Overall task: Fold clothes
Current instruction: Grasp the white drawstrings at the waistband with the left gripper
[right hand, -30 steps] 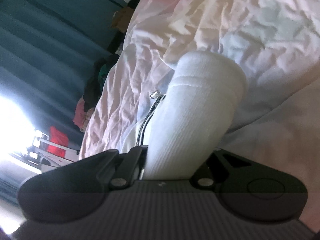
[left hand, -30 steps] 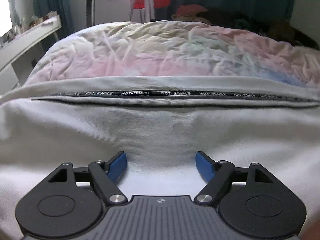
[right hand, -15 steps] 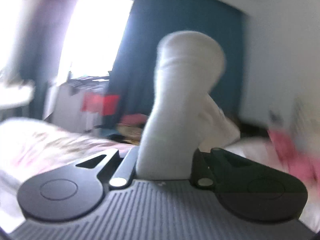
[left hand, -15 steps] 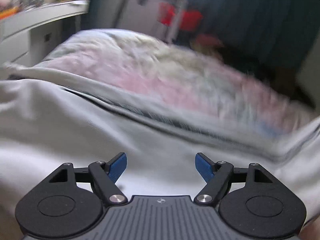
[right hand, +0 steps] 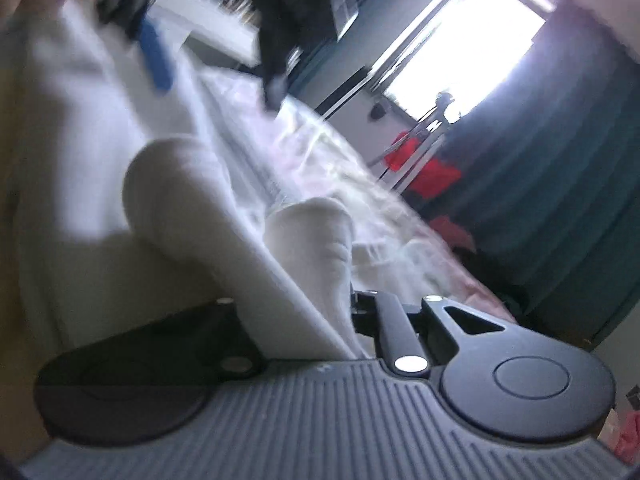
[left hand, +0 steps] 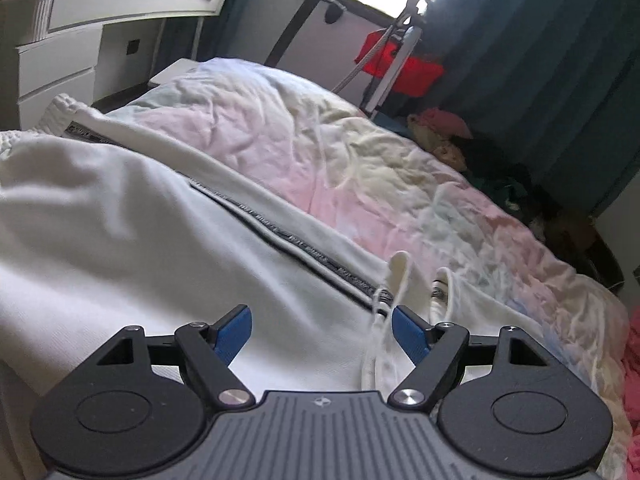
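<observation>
**Folding a white zip garment on the bed: one cuff carried across**

The white garment (left hand: 120,248) lies spread over the near part of the bed (left hand: 320,148), its dark zip tape (left hand: 288,236) running diagonally toward the far right edge. The left gripper (left hand: 322,330) hovers above the cloth with jaws apart and nothing between them. The right gripper (right hand: 304,312) has its jaws clamped on a ribbed white cuff (right hand: 316,256), probably a sleeve end; the blurred view leaves this uncertain. The step in hand appears to be folding a sleeve over the body. The next move calls for laying the cuff flat on the body panel, then releasing. The far half of the bed is bare sheet, offering free room; a white dresser (left hand: 60,60) stands beyond the far left corner.
</observation>
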Demonstrator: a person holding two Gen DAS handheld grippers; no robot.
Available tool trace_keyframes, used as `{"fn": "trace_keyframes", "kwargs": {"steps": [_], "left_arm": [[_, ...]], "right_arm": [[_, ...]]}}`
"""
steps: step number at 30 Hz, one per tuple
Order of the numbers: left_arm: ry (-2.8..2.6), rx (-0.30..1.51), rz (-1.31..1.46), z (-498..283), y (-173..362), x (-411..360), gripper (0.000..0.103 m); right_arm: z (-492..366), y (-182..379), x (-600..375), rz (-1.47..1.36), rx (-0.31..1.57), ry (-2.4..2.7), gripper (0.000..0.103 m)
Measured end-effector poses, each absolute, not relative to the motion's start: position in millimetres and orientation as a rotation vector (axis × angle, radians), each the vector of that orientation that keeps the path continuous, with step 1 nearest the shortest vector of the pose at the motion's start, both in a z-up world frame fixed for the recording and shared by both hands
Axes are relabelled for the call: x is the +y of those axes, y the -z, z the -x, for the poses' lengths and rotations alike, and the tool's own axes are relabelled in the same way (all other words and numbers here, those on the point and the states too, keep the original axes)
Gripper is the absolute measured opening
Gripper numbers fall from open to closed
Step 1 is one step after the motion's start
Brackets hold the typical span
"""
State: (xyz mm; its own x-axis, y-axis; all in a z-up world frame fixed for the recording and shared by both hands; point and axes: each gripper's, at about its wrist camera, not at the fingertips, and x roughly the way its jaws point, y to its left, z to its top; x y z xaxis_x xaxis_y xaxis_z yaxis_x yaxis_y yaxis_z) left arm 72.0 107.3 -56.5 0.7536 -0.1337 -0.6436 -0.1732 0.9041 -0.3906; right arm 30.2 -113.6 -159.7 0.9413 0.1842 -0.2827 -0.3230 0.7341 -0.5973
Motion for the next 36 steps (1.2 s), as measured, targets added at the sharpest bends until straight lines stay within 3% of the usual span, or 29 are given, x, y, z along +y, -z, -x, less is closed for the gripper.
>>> {"fn": "trace_keyframes", "kwargs": {"steps": [5,7,9,11,17,25,36], "left_arm": [[0.009,0.75,0.447,-83,67,103,0.079],[0.019,0.769,0.453,-87,72,102,0.079],[0.034,0.782,0.459,-90,75,101,0.079],[0.036,0.785,0.448,-90,76,99,0.079],[0.077,0.758,0.406,-80,68,92,0.076],[0.251,0.728,0.269,-65,59,49,0.073],[0.23,0.864,0.145,-86,107,8,0.045]], "right_arm": [[-37,154,-115,0.616,0.319,-0.348,0.017],[-35,145,-123,0.555,0.388,-0.411,0.031],[-34,130,-136,0.417,0.483,-0.498,0.06],[-32,112,-152,0.239,0.571,-0.567,0.077],[-19,73,-190,-0.112,0.65,-0.659,0.078],[-64,68,-252,-0.289,0.657,-0.324,0.078],[-102,113,-264,-0.211,0.716,-0.1,0.078]]}}
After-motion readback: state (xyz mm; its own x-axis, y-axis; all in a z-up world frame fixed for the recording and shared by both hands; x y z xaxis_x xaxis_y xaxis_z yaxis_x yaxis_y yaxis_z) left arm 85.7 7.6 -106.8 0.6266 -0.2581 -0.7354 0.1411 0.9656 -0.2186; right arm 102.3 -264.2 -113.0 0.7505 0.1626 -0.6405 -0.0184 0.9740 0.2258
